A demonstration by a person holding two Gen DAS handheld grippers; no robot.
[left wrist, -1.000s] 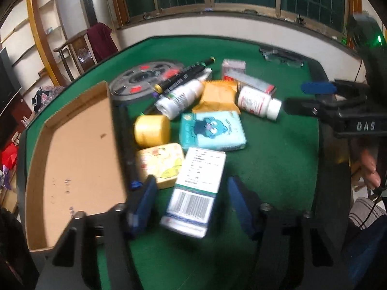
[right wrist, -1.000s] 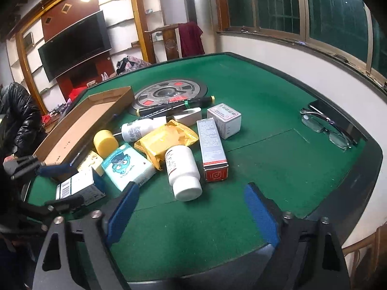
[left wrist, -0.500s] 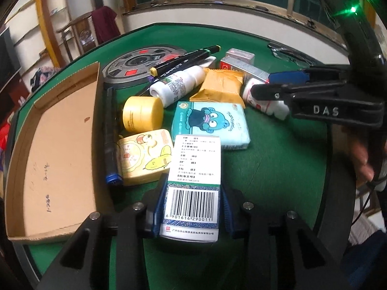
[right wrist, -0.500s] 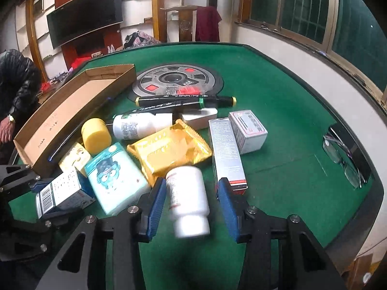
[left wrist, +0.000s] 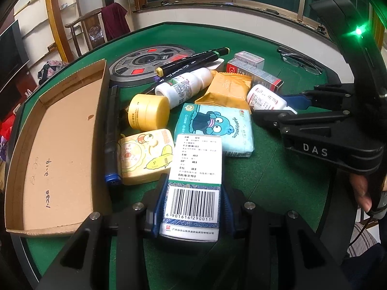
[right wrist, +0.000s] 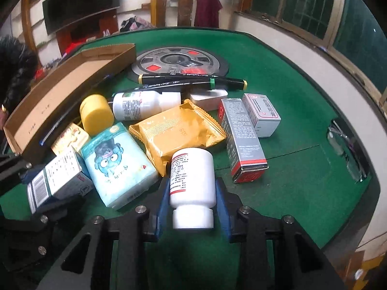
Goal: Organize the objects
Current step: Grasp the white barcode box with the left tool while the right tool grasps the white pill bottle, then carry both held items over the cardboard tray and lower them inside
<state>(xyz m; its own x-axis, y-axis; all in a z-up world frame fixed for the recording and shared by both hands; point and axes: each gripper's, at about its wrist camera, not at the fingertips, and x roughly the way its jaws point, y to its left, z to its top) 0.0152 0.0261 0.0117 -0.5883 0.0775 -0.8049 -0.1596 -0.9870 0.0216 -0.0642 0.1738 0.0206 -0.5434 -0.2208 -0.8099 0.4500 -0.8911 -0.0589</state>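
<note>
The left tool clamps the barcoded box numbered 6901616290011; the right tool, marked DAS and just closing, grips the white bottle.

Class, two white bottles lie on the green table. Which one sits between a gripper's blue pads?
The white pill bottle with the red-edged label, clamped in the right gripper. The other white bottle lies free beside the yellow jar.

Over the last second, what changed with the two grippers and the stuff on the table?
The left gripper closed on the barcoded medicine box. The right gripper came forward and closed on the white pill bottle. The cardboard tray and the other items kept their places.
</note>
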